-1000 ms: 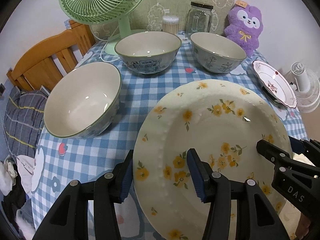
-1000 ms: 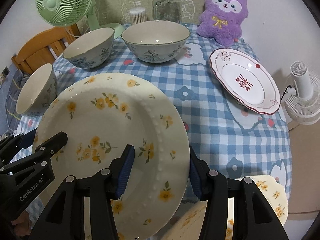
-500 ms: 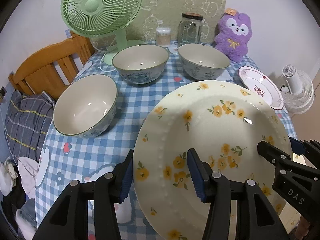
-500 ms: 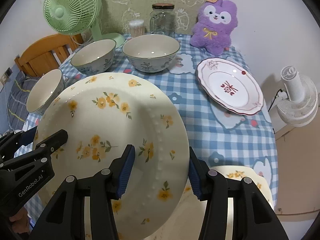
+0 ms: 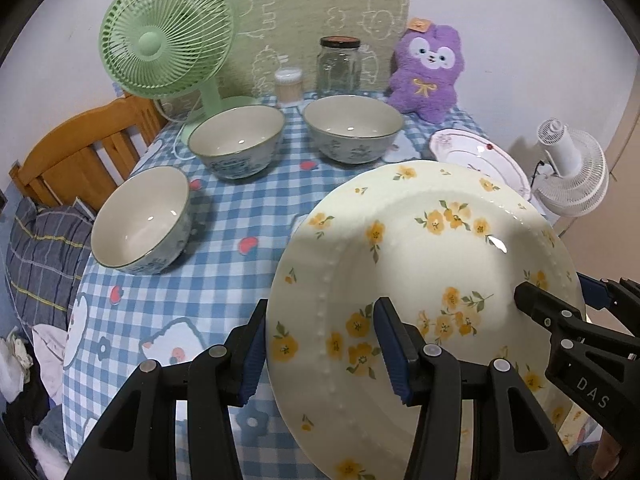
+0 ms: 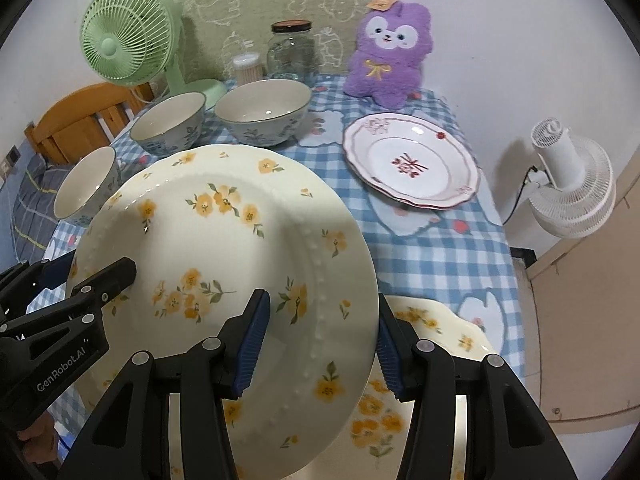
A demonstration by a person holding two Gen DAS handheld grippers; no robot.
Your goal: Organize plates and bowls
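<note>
Above a checked table point(image 5: 224, 208), two grippers share one yellow-flowered plate point(image 5: 424, 264), each clamped on an opposite side of its rim. One finger point(image 5: 386, 344) of the left gripper point(image 5: 320, 344) lies on the plate's face and the other sits behind its edge; the right gripper point(image 6: 320, 344) bites the far side the same way. Held from both sides, the wide plate hangs tilted, clear of the cloth, probably so that neither grip has to carry it alone. Just below the right gripper, a second flowered plate point(image 6: 440, 328) lies at the near edge of the table, a likely match to stack on. A red-trimmed plate point(image 6: 412, 164) rests farther back on the right. Three bowls point(image 5: 140, 220) point(image 5: 236, 144) point(image 5: 352, 128) stand apart, unstacked, towards the left and back, in front of a fan point(image 5: 168, 36), a jar point(image 5: 340, 64) and a purple toy point(image 5: 428, 72).
</note>
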